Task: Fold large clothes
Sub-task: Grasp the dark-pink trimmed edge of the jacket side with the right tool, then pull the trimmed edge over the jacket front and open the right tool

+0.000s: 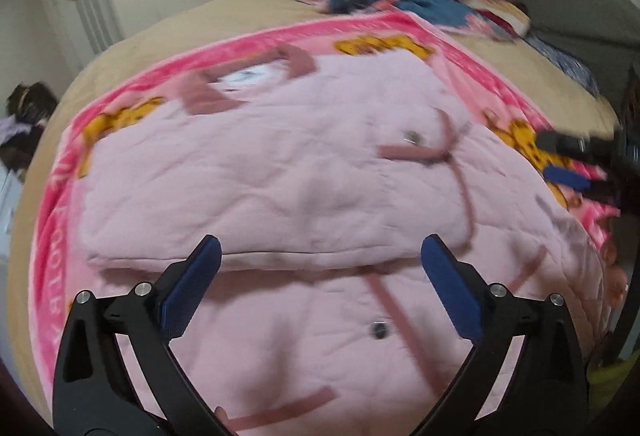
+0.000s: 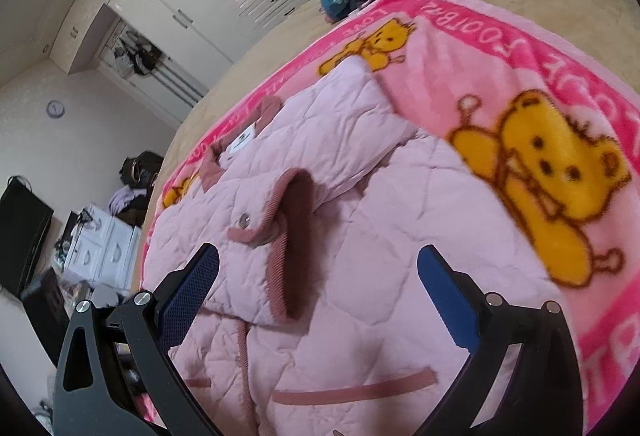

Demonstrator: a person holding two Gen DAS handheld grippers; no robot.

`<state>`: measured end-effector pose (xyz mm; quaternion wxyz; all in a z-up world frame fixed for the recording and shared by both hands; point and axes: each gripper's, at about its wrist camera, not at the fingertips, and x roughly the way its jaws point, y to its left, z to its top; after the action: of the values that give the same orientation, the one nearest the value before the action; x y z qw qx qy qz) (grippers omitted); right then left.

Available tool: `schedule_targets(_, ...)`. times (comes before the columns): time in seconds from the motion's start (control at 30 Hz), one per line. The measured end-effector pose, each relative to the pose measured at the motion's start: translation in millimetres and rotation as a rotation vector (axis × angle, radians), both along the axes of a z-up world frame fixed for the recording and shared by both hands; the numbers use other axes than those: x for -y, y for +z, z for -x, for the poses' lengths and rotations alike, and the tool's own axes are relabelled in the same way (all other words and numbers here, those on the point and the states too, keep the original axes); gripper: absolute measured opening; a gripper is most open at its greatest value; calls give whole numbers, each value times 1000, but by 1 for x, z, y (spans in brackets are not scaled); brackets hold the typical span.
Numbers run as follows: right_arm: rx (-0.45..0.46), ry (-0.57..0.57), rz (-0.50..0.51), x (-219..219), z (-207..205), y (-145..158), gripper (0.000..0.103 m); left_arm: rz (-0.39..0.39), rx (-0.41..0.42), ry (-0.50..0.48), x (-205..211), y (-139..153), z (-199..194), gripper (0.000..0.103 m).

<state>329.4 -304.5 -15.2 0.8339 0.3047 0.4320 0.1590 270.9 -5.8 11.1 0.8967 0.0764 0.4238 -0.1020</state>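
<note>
Pink quilted jacket (image 1: pixel 280 171) on the bear blanket (image 2: pixel 540 155): soft, bulky, floppy (grab folded hem edge); left gripper (image 1: pixel 320 260) and right gripper (image 2: pixel 318 272) both wide, empty.

The left tool (image 1: pixel 320 268) is showing two black plastic arms that are spreading in a V, each ending in a flat blue pad with a fine grid texture (image 1: pixel 192 288). Round silver screw heads are sitting at the pivots of each arm, two on a side, and long slots are cutting through the black arms lower down. The right tool (image 2: pixel 318 276) is looking the same: black arms, blue textured pads (image 2: pixel 188 296), silver screws.
</note>
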Motion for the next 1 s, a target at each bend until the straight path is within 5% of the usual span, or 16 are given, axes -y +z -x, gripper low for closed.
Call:
schedule_targets(0.27,-66,150,0,-59,-22,-23,99,68,40,229,-88,26,-9,94)
schedule_targets(0.5,-119,141,-58,-81,-38,-52,97,143,65,344,-141,35,-1,94)
schedule_targets(0.67,-60,182,-69,-88,-38,-50,34,190,85,390,-159,35,2,94)
schedule_targets(0.77,28,214,-35,-93,-35,-31,19,230,88,410,-166,34,2,94)
schedule_targets(1.0,342,335,164,-114,-52,72,16,223,117,428,-173,41,-2,94)
